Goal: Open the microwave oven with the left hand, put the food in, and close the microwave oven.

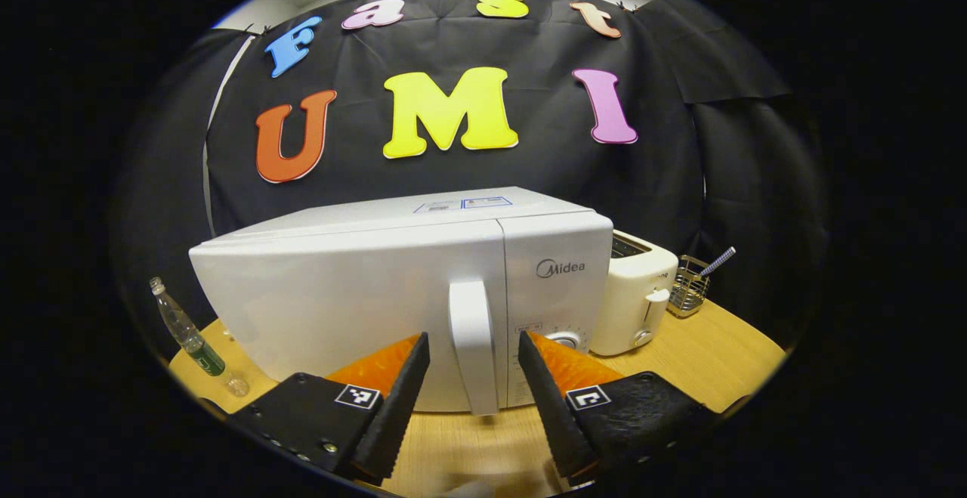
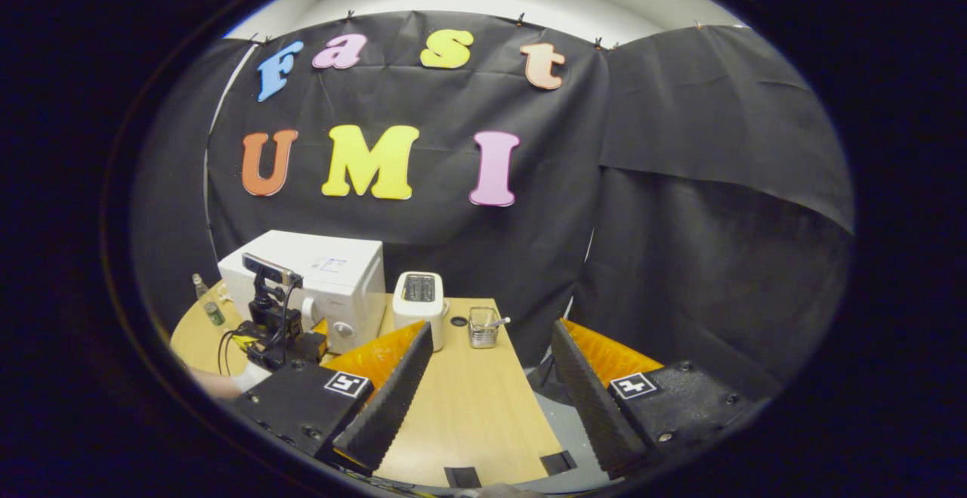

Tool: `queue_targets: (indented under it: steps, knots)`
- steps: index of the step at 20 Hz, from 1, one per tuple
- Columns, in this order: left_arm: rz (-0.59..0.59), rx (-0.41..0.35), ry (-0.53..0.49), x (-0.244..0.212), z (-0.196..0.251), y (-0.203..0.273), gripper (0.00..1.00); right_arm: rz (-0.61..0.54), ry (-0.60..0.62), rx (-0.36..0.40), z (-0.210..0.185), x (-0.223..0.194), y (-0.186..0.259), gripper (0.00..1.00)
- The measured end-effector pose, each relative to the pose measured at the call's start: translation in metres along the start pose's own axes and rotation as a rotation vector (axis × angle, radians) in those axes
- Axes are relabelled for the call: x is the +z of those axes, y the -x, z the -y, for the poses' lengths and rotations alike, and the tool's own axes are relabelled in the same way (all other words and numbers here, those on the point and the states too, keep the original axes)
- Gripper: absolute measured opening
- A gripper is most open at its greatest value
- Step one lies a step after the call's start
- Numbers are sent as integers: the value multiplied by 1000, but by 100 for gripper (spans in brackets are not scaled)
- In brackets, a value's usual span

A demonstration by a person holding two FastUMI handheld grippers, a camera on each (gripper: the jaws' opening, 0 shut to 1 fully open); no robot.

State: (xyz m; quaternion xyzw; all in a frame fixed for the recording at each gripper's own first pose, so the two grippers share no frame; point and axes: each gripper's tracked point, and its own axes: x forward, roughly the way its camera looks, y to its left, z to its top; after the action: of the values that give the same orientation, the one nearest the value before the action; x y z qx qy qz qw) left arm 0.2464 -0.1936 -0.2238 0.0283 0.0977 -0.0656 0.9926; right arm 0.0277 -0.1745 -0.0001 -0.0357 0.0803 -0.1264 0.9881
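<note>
Left gripper (image 1: pixel 474 366) is straddling the handle (image 1: pixel 473 343) of one shut microwave (image 1: pixel 363 294), jaws wide. Right gripper (image 2: pixel 491 373), jaws wide, is hovering over bare table (image 2: pixel 468 400); one toaster (image 2: pixel 420 298).

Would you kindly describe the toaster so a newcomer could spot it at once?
Find the white microwave on the wooden table. The toaster stands right beside its control-panel end, before the wire basket. It is the small cream box with a side lever.
</note>
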Motion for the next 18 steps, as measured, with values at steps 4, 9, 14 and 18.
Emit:
queue_targets:
  steps: [4, 9, 14, 18]
  knots:
    - [12, 3, 14, 0, 0, -7, 52, -14, -6, 38, -5, -3, -11, 100]
    - [13, 20, 60, -1, -4, -6, 23, -14, -44, 52, -4, -7, -16, 100]
    - [-5, 7, 64, -2, -4, -5, 13, -8, -38, 64, -9, -3, -15, 100]
    - [-16, -3, 55, -5, -4, -3, 13, 12, -2, 85, -18, 4, -14, 100]
